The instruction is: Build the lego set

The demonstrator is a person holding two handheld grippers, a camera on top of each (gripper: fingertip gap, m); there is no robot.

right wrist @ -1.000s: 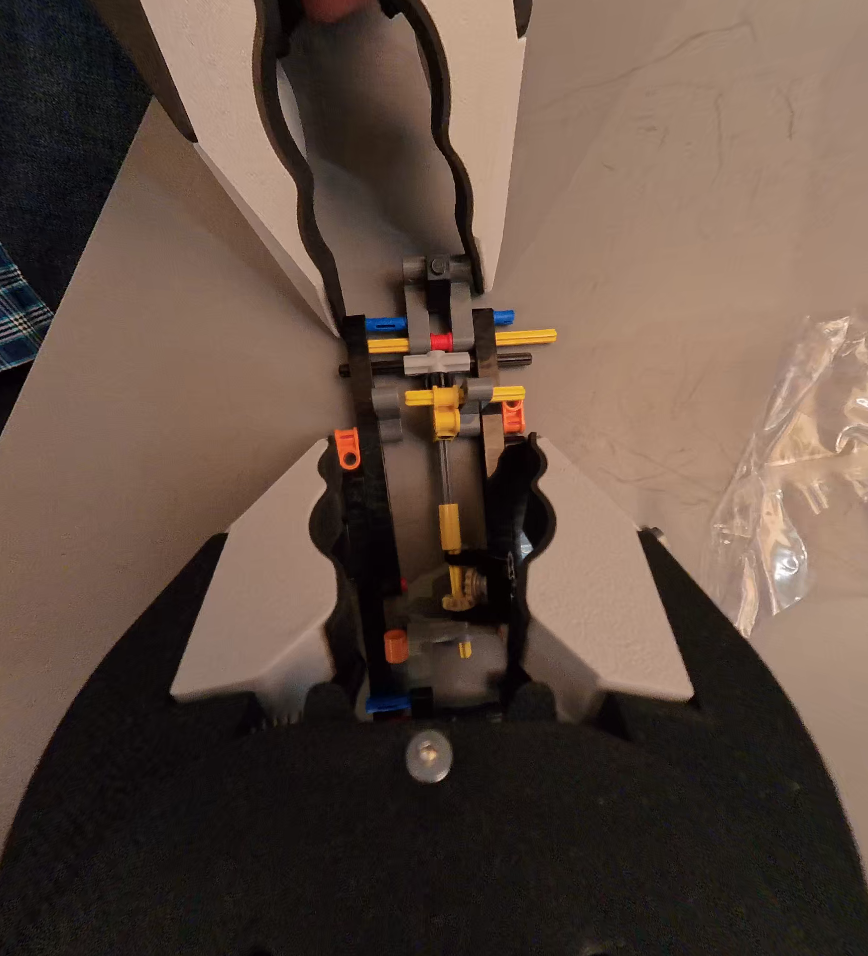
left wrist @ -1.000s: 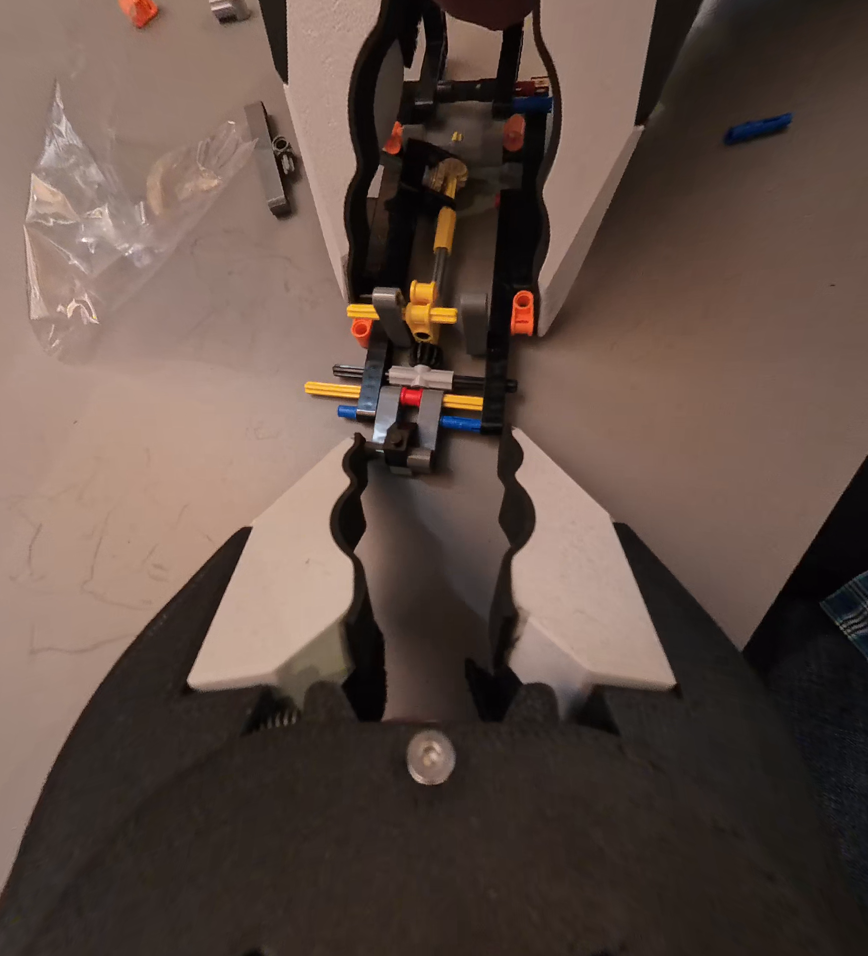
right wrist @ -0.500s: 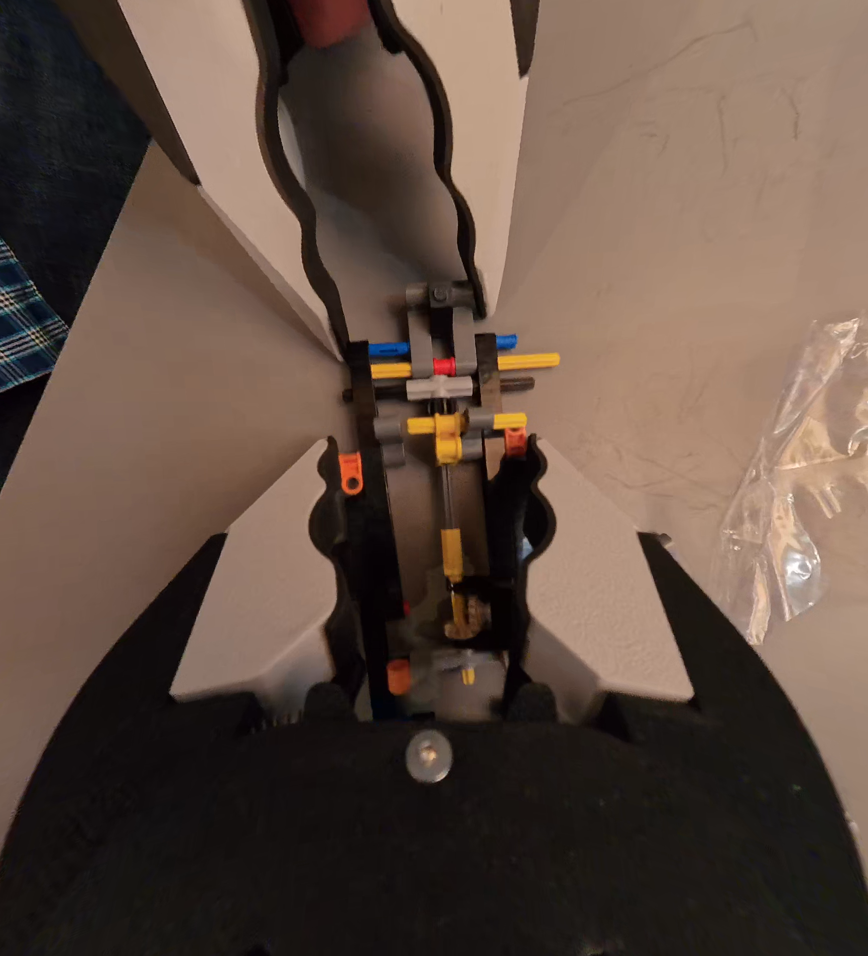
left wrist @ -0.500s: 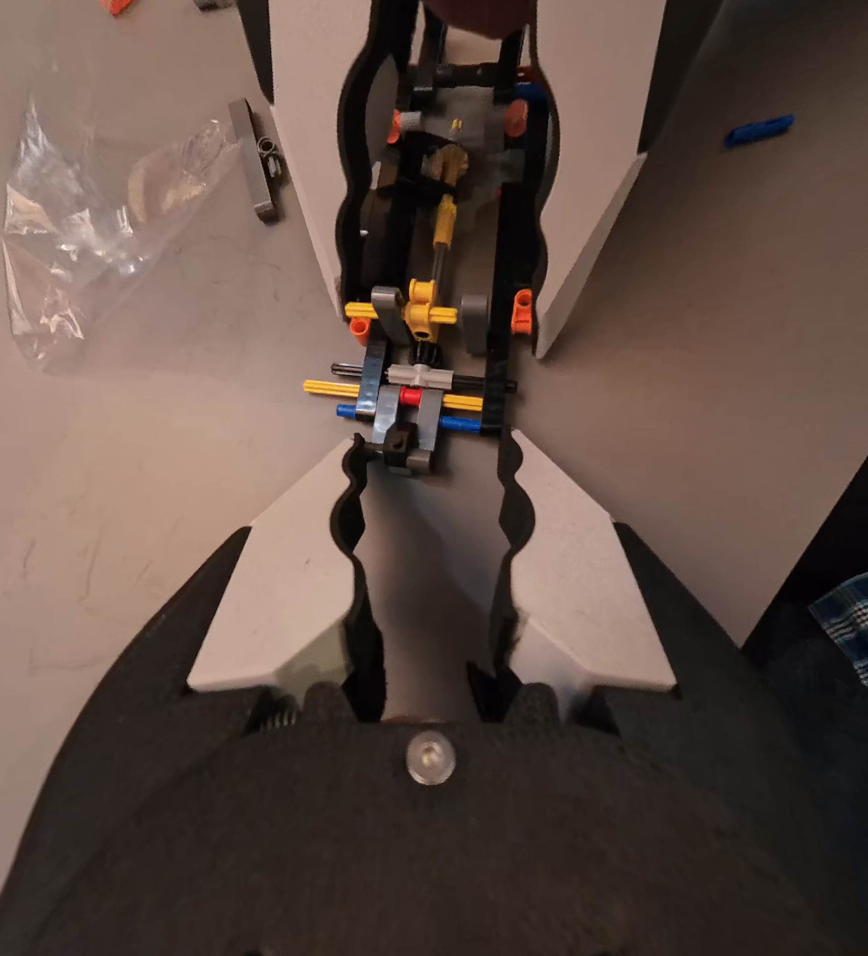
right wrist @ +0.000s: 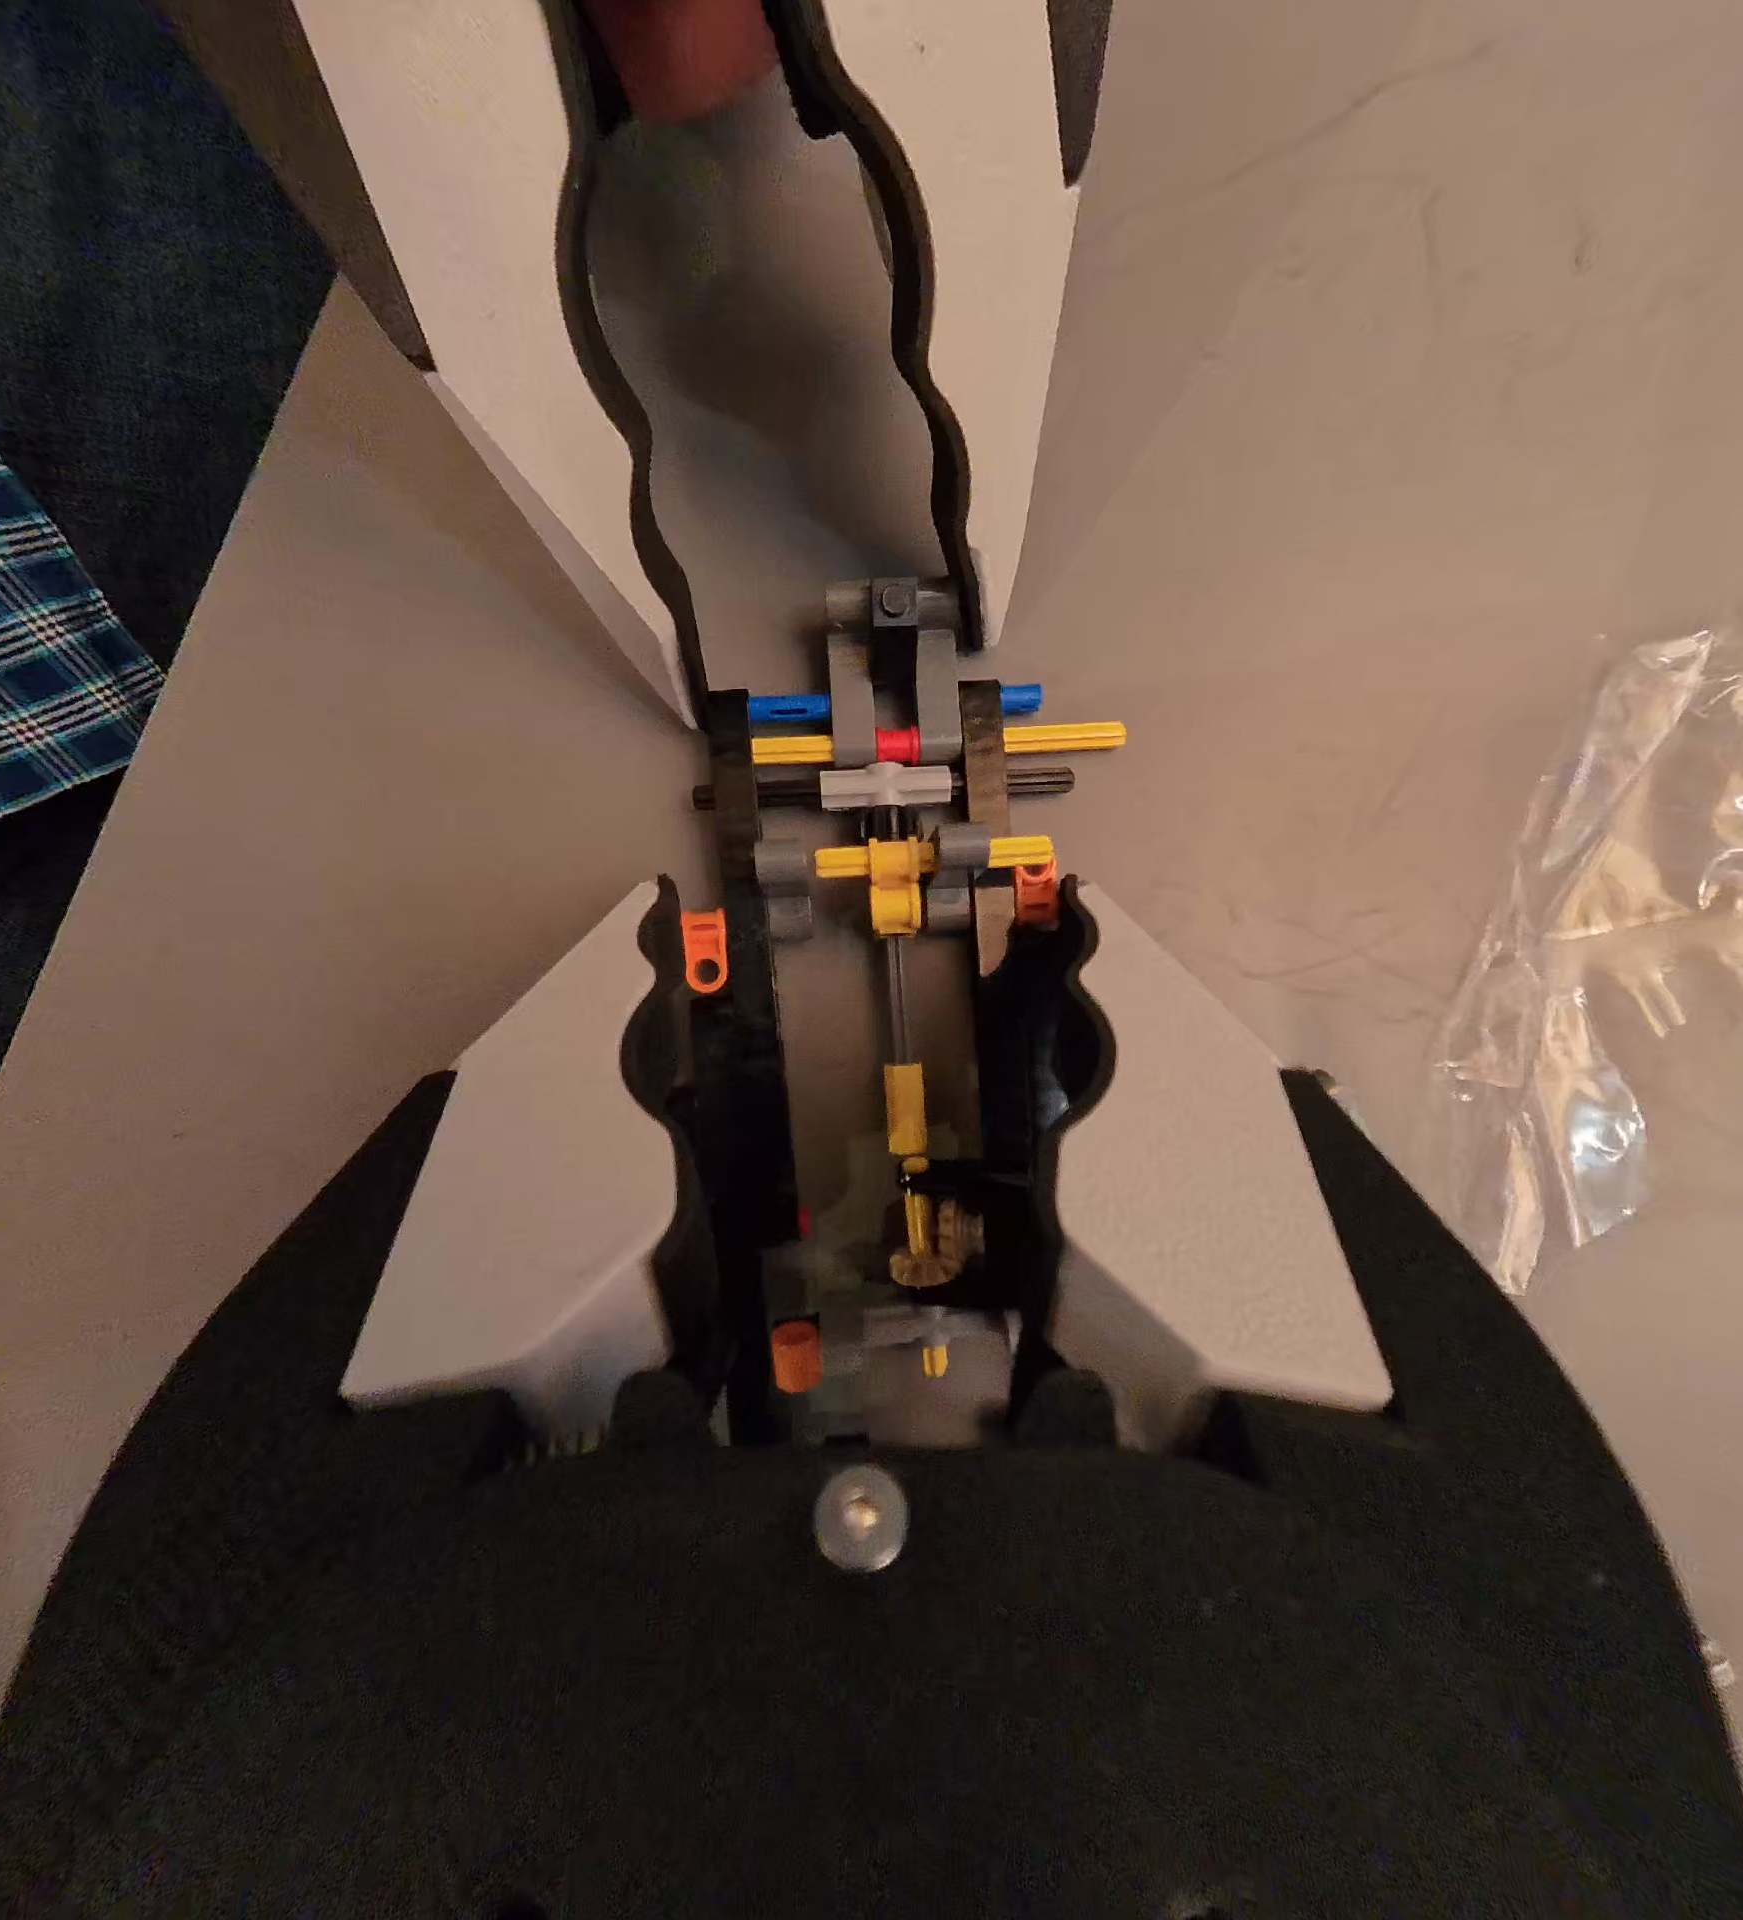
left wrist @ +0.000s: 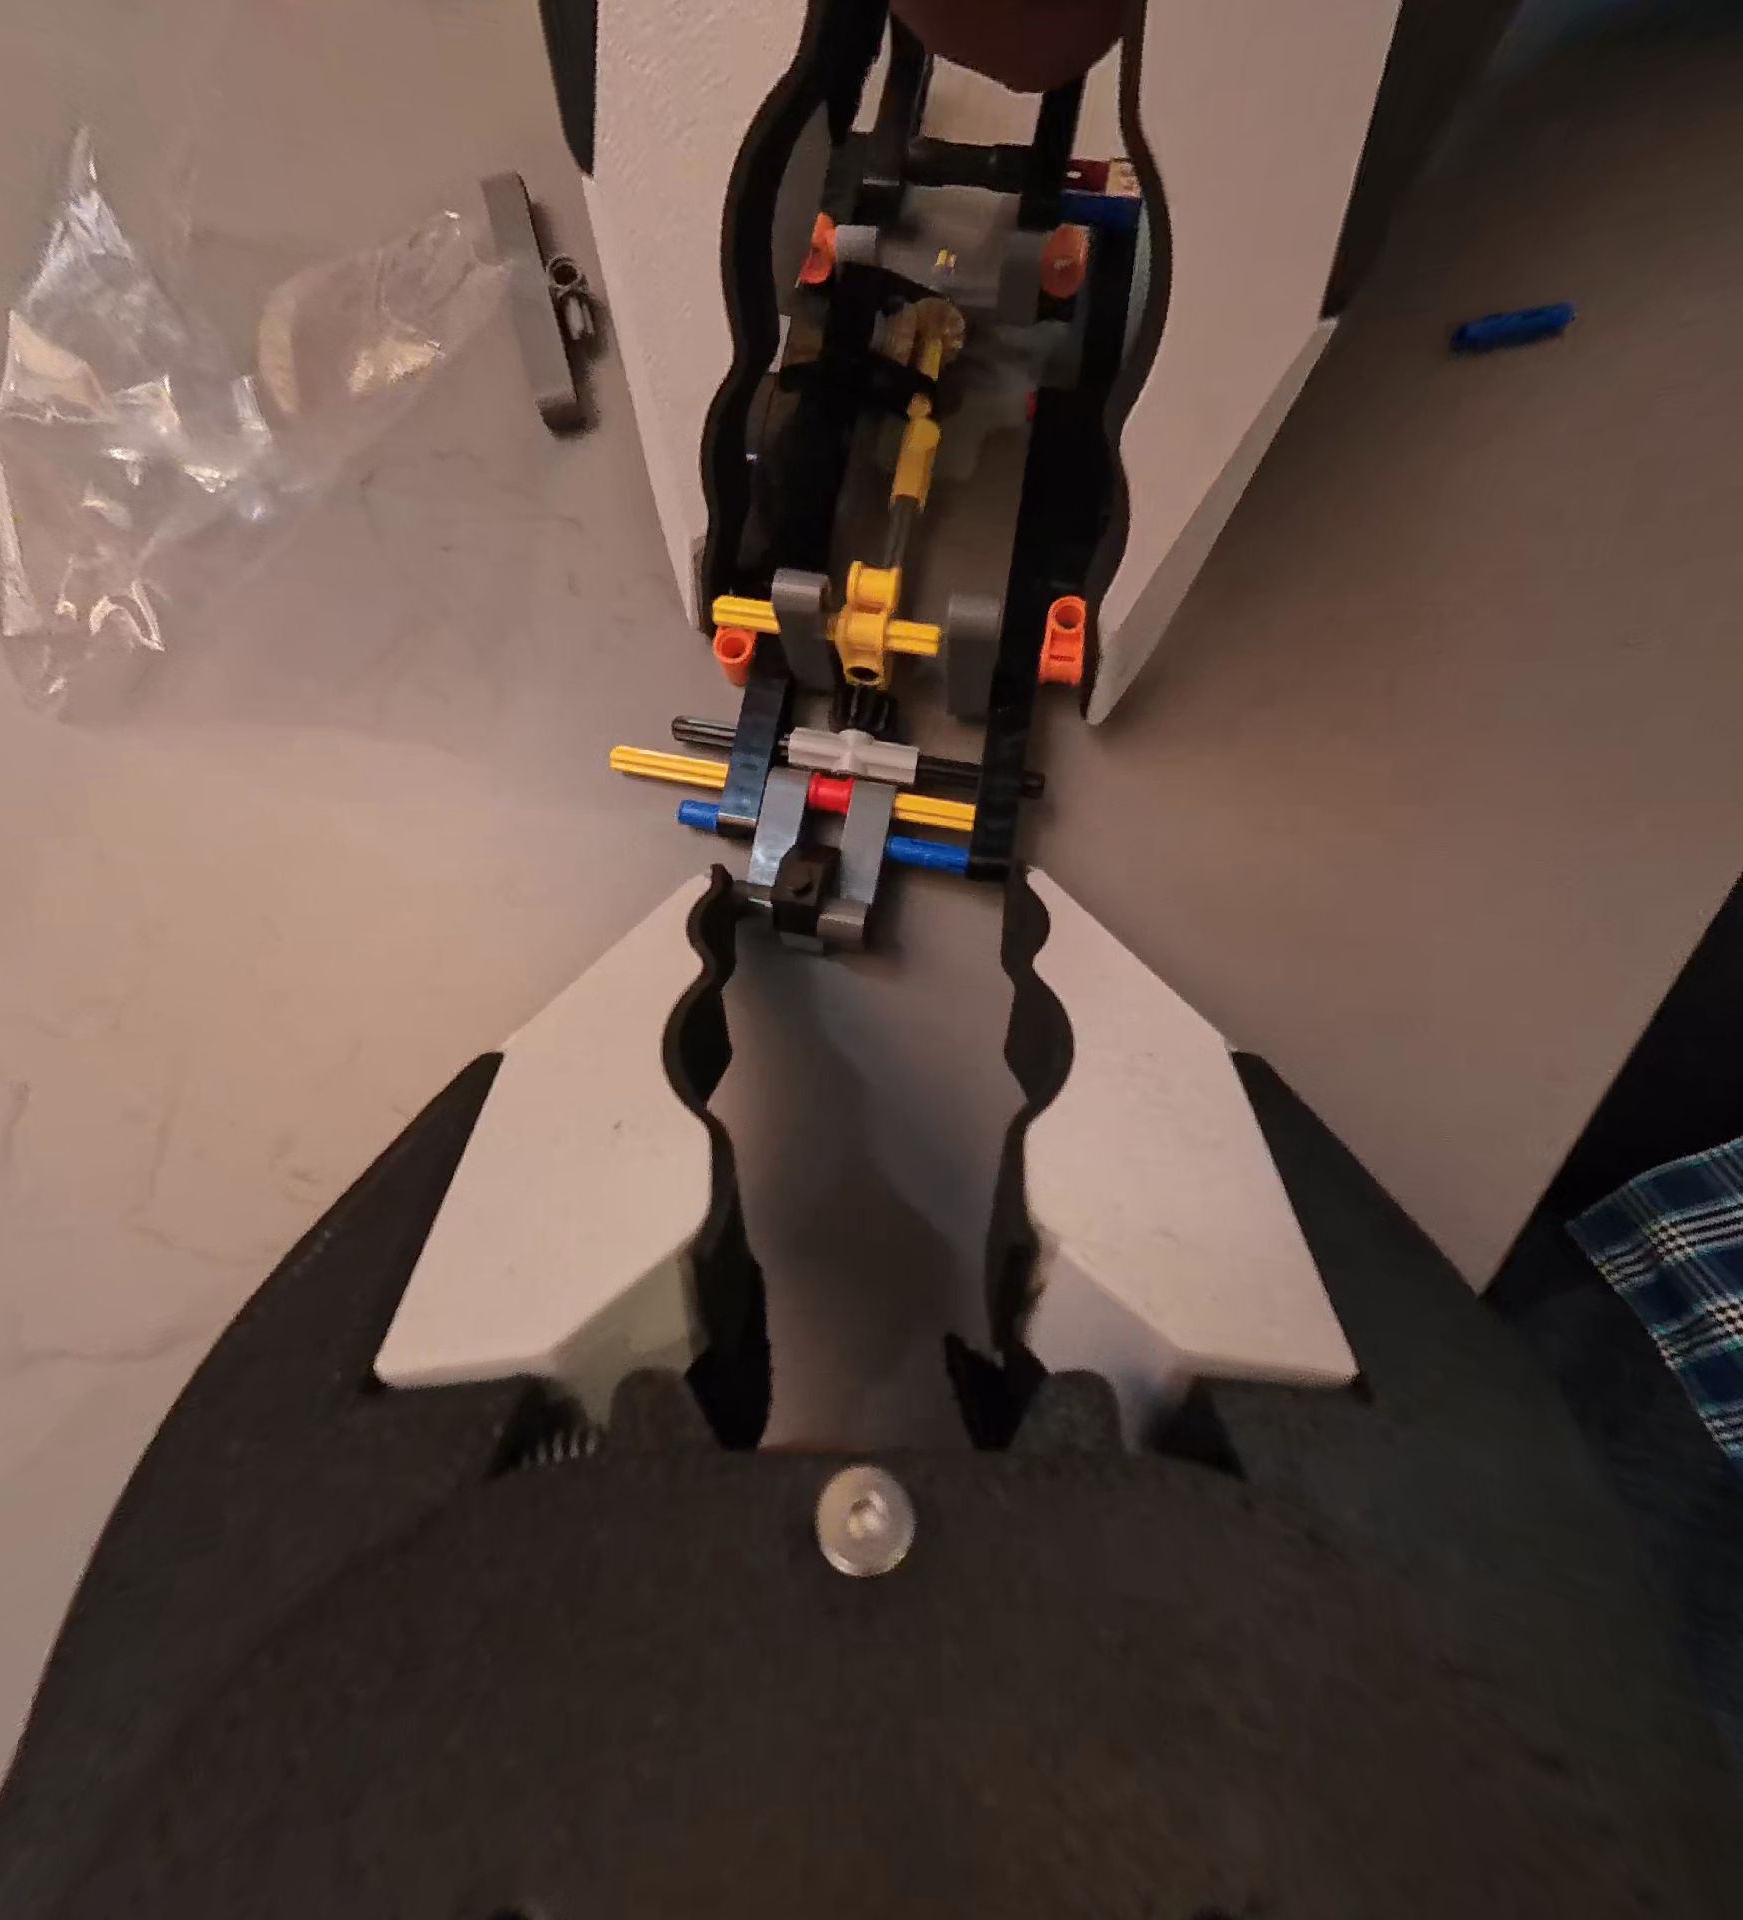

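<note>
Between the two facing grippers, on the pale, faintly scuffed bench (left wrist: 223, 1039), lies the long black-framed lego chassis of plastic beams, yellow and blue axles and orange connectors (right wrist: 877, 935). The right gripper (right wrist: 867, 904) has its wavy, black-lined jaws closed narrowly around the rear half of this frame, gripping the two black side beams. The left gripper (left wrist: 862, 894) stands with its jaws moderately apart and holding nothing, their tips just beside the grey forked end of the chassis; whether they touch it I cannot tell. I judge the main risk to be sideways pressure: the thin yellow and blue cross axles stick out past the beams, and a tip catching one could push it through its holes or twist the frame in the right grip. The small tan bevel gear (right wrist: 934, 1247) deep between the right jaws could likewise slip out of mesh if the squeeze bows the beams. Everything is hard, glossy plastic against matte foam-like padding. Off to the side rest a crinkled clear plastic bag (left wrist: 181, 416), a loose grey beam (left wrist: 534, 301) and a small blue pin (left wrist: 1511, 324).
</note>
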